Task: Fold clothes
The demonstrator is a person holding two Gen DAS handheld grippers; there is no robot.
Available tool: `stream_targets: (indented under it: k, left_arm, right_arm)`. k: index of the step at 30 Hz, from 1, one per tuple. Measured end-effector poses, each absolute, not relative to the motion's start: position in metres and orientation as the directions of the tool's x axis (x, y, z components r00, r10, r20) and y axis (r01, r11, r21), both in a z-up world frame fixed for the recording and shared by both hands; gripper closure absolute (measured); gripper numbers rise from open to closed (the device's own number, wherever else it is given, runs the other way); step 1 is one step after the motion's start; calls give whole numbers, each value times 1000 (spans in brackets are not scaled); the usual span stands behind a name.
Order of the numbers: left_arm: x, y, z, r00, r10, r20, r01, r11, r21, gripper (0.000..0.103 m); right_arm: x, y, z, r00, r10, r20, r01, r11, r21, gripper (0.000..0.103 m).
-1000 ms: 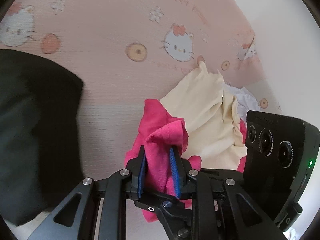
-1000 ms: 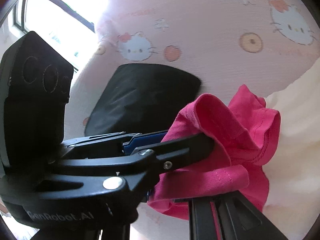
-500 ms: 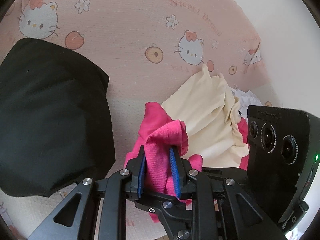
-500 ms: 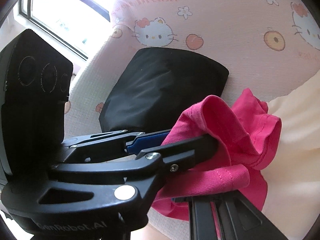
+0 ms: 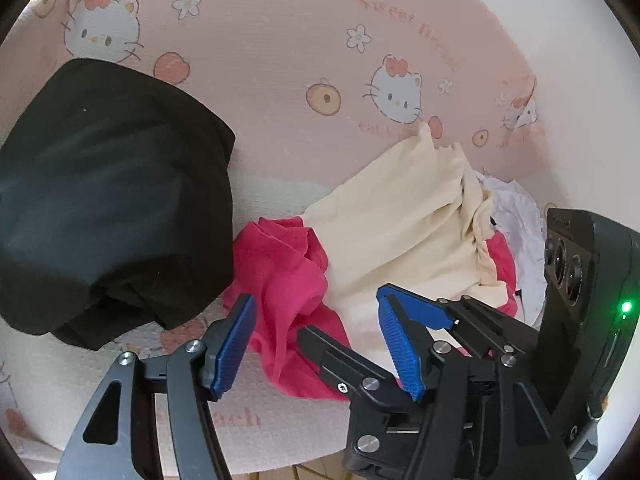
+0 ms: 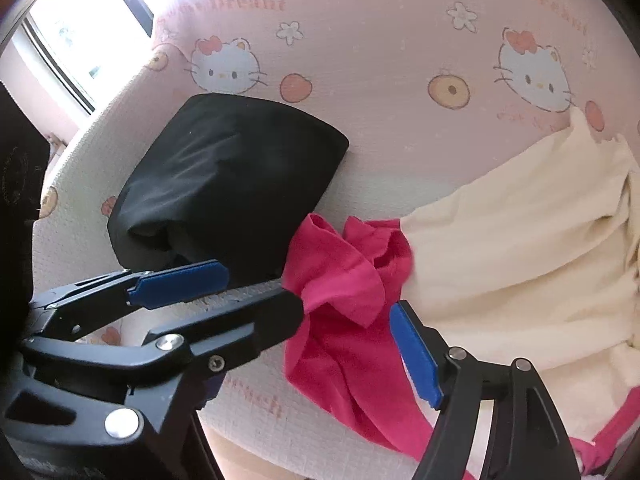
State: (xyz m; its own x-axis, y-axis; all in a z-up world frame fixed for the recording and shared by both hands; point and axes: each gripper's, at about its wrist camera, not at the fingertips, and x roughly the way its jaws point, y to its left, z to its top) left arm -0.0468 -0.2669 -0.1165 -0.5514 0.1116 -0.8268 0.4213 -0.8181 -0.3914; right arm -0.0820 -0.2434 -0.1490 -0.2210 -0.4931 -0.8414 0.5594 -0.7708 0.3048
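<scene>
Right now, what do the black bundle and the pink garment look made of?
Black bundle: probably thin woven synthetic, judging by its faint sheen and smooth folds. Pink garment: likely cotton knit, matte, with soft limp crumples and a stitched hem.

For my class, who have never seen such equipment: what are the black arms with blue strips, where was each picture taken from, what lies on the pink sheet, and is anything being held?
These are two hand-held grippers; a person carries one in each hand. Each picture comes from a camera on a gripper, looking along its fingers. The left gripper and right gripper have blue pads, and both jaws are opening. On the cartoon-cat sheet lie a folded black garment, a crumpled pink garment, a cream garment and some white cloth. The pink garment lies between the pads, but neither gripper clamps it.
</scene>
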Motion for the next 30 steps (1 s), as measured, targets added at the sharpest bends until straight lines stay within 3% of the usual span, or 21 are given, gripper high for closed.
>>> stream_targets:
  k: [7,17,30]
  left_arm:
    - [-32,-255,-103,-562,93,-822,429,-817,-385,42]
    - [-36,-210,-93,-552,87,-829,430,-822,-372,42]
    - [-118,-132,-69,-551,132,-824,356,-856,-375,42]
  right_arm:
    - [-71,-228,-140,-205,-507,-837,544,-770,333,27]
    - [-65,-162,-127,-272,-462,-845,562,-788,250,24]
    - [-140,2,-126,-337,-447,-829,304,-885,354,23]
